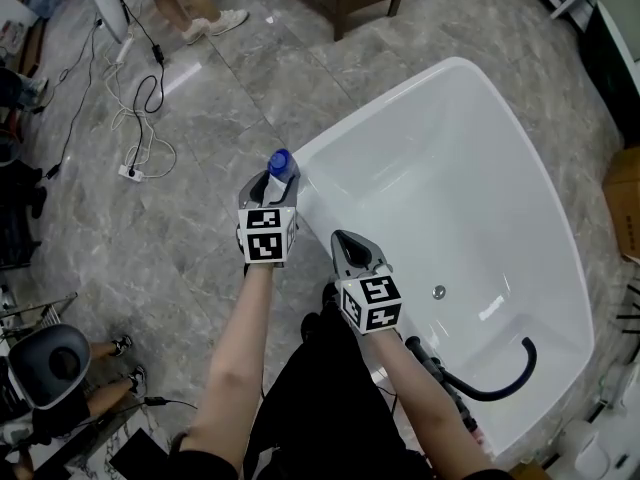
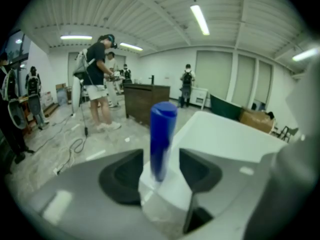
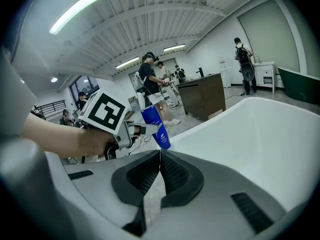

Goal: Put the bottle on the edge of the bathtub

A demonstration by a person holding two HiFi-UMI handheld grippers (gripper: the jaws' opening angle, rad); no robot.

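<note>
The blue-capped white plastic bottle [image 1: 278,168] stands roughly upright between the left gripper's [image 1: 271,186] jaws. They are spread wide and seem clear of it, so it looks released. It appears to rest on the white bathtub's rim [image 1: 318,206], at the near corner. The right gripper [image 1: 341,238], jaws together and empty, waits just beside it. Below is a grey marble-tile floor [image 1: 200,98] in a busy hall.

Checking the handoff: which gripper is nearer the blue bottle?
Left. The bottle stands between the left gripper's jaws; the right gripper hangs apart, to the bottle's right and closer to the person.
</note>
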